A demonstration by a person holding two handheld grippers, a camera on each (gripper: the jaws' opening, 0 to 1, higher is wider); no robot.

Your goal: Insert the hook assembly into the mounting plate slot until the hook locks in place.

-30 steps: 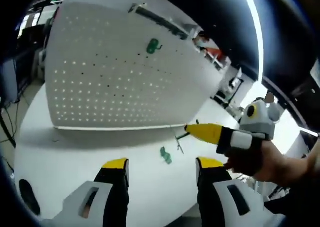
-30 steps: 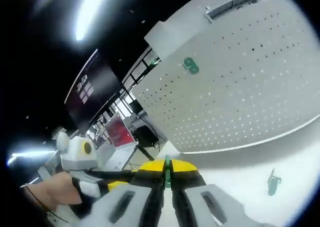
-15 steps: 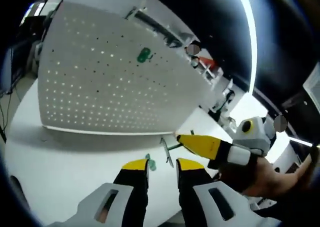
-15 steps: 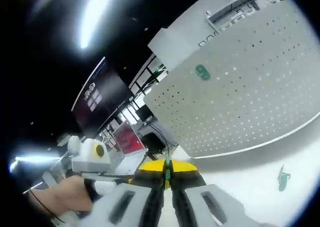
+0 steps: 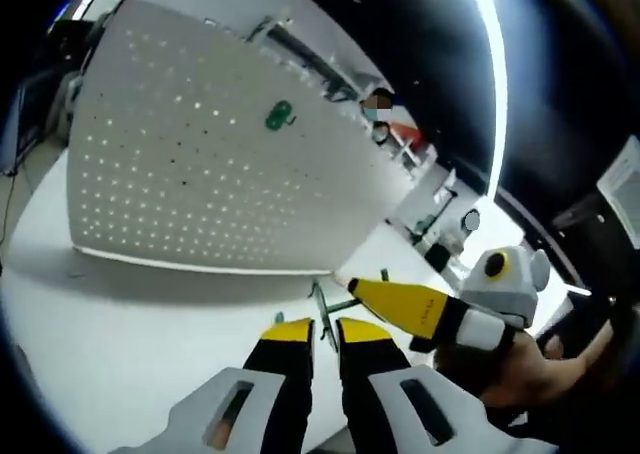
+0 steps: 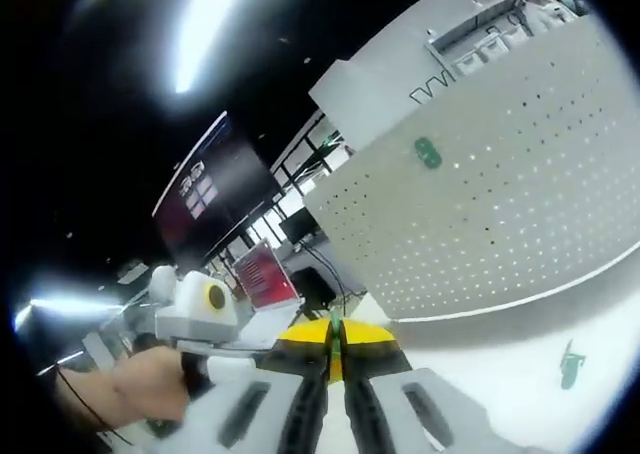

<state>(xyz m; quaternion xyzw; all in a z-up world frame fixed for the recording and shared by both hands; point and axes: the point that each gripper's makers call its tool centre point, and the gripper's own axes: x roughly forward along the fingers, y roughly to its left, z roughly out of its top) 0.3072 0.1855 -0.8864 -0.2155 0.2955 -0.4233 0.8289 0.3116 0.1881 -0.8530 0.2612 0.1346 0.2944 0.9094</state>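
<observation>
Pinching green hook (image 6: 336,336) | right gripper (image 6: 336,346) closed on it | left gripper (image 5: 325,327) narrow, beside pegboard (image 5: 200,164)

The white perforated metal mounting plate (image 5: 210,164) stands upright on the white table, its rows of small holes letting light through; it also shows in the right gripper view (image 6: 500,204). A small green plastic hook (image 5: 278,117) hangs high on its face (image 6: 427,153). Another green hook assembly (image 6: 570,366) lies on the table well in front of the plate
</observation>
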